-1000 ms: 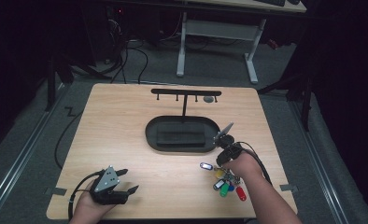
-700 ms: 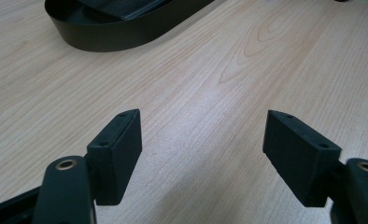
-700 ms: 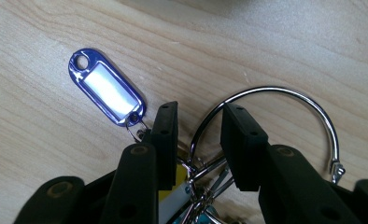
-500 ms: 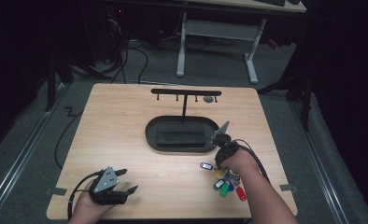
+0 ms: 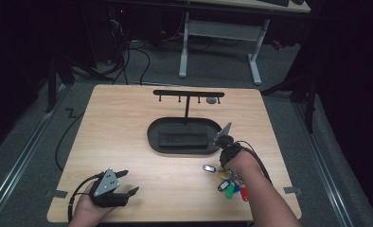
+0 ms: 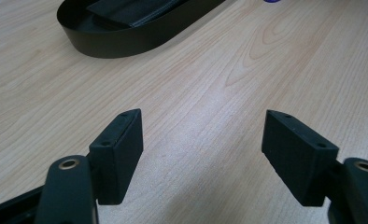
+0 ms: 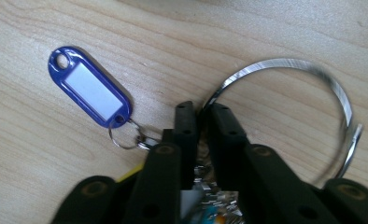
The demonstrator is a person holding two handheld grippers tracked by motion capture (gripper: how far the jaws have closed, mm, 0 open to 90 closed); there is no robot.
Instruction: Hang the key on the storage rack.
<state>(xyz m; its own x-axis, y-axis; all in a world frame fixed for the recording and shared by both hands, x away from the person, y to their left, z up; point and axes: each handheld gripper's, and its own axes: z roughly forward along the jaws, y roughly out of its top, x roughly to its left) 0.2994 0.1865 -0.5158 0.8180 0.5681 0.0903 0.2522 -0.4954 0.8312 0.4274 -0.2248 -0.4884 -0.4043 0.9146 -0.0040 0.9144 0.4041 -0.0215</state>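
High view: black oval tray [image 5: 156, 142] holds a dark block [image 5: 182, 139]; right tool [image 7: 201, 114] pinches the key ring [image 7: 313, 74], left tool [image 6: 201, 140] released.

Large steel key ring [image 7: 308, 88] with coloured tags, blue tag [image 7: 89, 87] flat on wood.

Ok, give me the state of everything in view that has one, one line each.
Left gripper: open, holding nothing, over bare wooden table.
Right gripper: shut on large silver key ring.
Large silver key ring: lying on table, pinched at one end.
Blue plastic key tag: flat on table, attached by a small ring.
Black oval tray: flat on table.
Black T-shaped hook rack: upright, one grey item hanging.
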